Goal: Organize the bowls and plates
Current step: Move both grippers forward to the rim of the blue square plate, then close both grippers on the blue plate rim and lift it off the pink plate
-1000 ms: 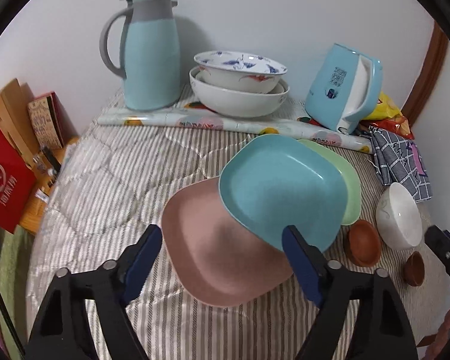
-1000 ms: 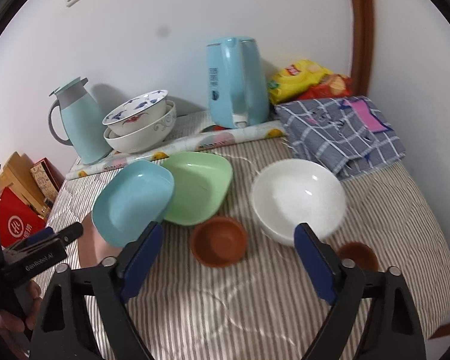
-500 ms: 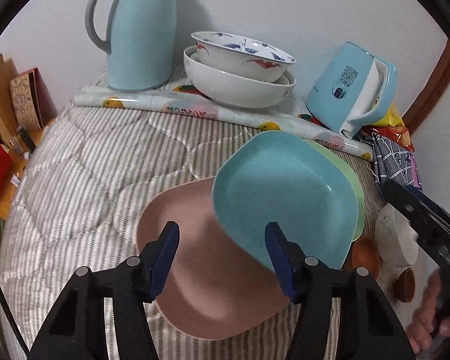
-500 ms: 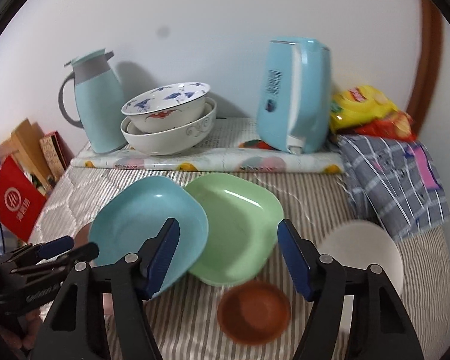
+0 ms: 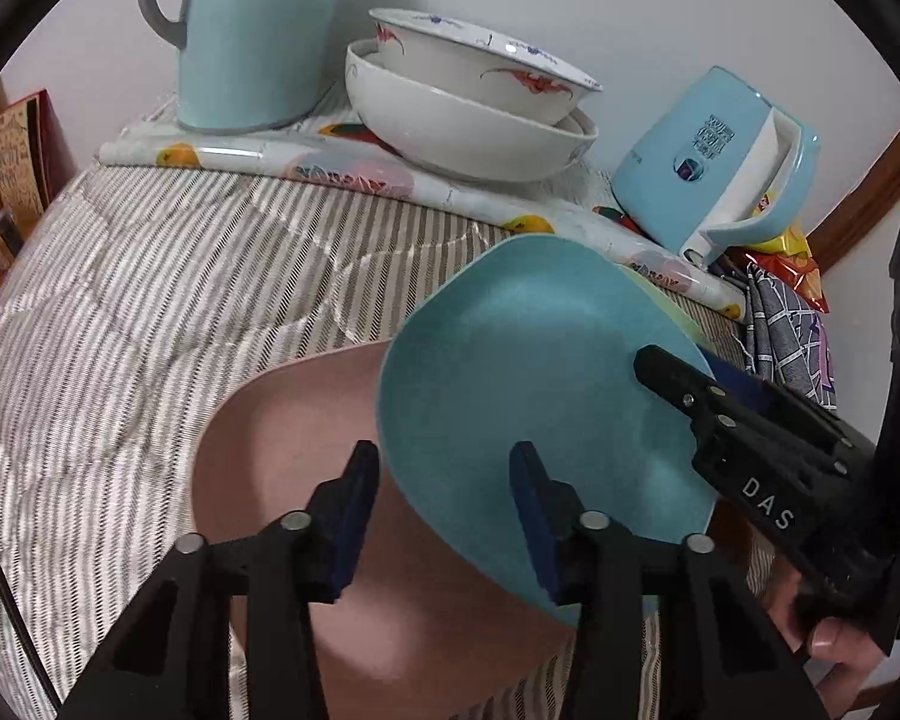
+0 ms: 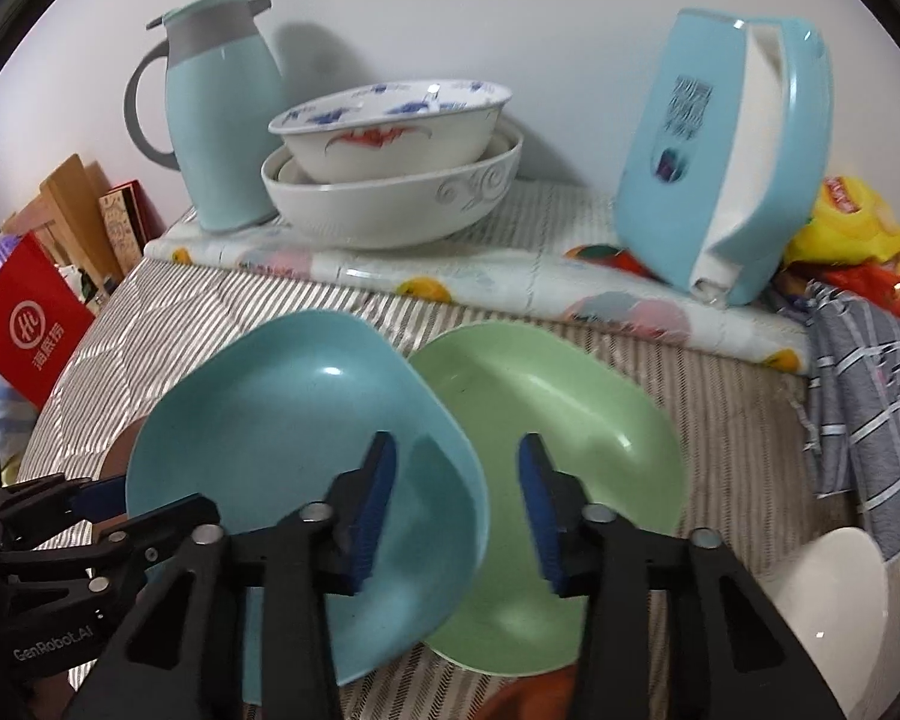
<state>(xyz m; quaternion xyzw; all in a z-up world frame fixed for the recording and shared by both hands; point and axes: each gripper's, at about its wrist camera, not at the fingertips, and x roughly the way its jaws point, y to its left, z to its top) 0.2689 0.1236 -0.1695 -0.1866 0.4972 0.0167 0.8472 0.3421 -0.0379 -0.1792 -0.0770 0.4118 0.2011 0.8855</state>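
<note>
Left wrist view: the left claw [image 5: 444, 483] hangs with its blue-padded fingers apart, straddling the near left edge of the blue plate [image 5: 528, 384], with nothing pinched between them. That plate overlaps the pink plate [image 5: 306, 438] beneath it, and both lie on the striped quilted surface [image 5: 150, 300]. A sliver of the green plate [image 5: 669, 306] shows past the blue plate's far right edge. From the right, the right claw [image 5: 684, 378] reaches over the blue plate's right rim; whether it touches the rim cannot be told from this view.

Right wrist view: the right claw [image 6: 457, 495] has its fingers apart, one over the blue plate [image 6: 282, 420] and one over the green plate [image 6: 546, 420], gripping nothing. The blue plate's right edge lies over the green plate's left edge. The left claw [image 6: 96, 495] sits at the blue plate's left rim. A white bowl [image 6: 828, 594] shows at the lower right. At the back, a patterned bowl [image 6: 390, 129] is nested in a larger white bowl [image 6: 390, 204], between a thermos jug [image 6: 222, 114] and a blue electric kettle [image 6: 726, 162].
</note>
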